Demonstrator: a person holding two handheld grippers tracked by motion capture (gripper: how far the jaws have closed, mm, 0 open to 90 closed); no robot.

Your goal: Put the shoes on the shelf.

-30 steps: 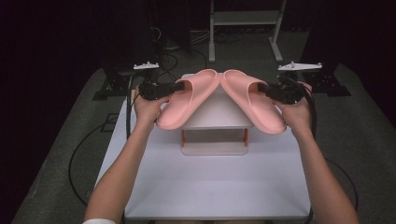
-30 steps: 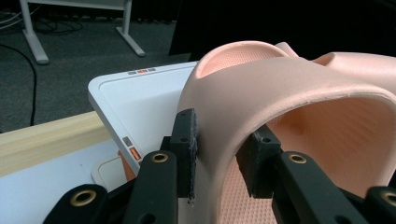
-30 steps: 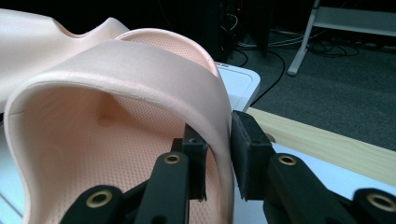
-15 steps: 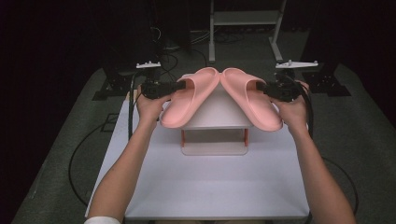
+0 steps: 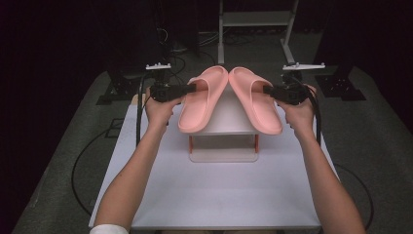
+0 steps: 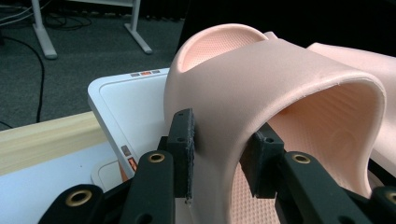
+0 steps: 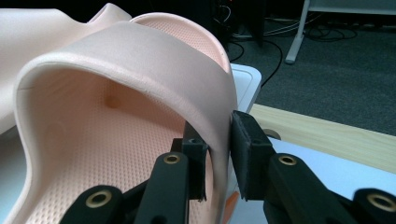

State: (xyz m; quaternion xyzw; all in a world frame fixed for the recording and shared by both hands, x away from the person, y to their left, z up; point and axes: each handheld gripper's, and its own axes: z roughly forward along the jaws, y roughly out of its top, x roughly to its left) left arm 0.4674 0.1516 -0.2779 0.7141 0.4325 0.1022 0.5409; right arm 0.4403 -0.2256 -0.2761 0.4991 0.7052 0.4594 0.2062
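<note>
Little had shifted since the earlier frames — both hands held their places, both slippers stayed where they were, and only the left jaws had eased open a touch, their pads still on the strap.

At the left, the left gripper (image 5: 191, 89) had its jaws pinched on the outer side of the left slipper's (image 5: 200, 100) strap, one pad outside the band and one under it, as the left gripper view (image 6: 218, 156) showed. That pink slipper (image 6: 275, 107) leaned on the left slope of the small white stand (image 5: 225, 114) in the middle of the white table (image 5: 214, 195), toe toward the far side.

The right slipper (image 5: 254, 100) leaned on the stand's right slope, the two toes nearly touching at the top. At the right, the right gripper (image 5: 269, 91) was clamped likewise on its strap's outer side — seen close in the right gripper view (image 7: 218, 156), pads pressed on the band of the slipper (image 7: 130, 88).
</note>
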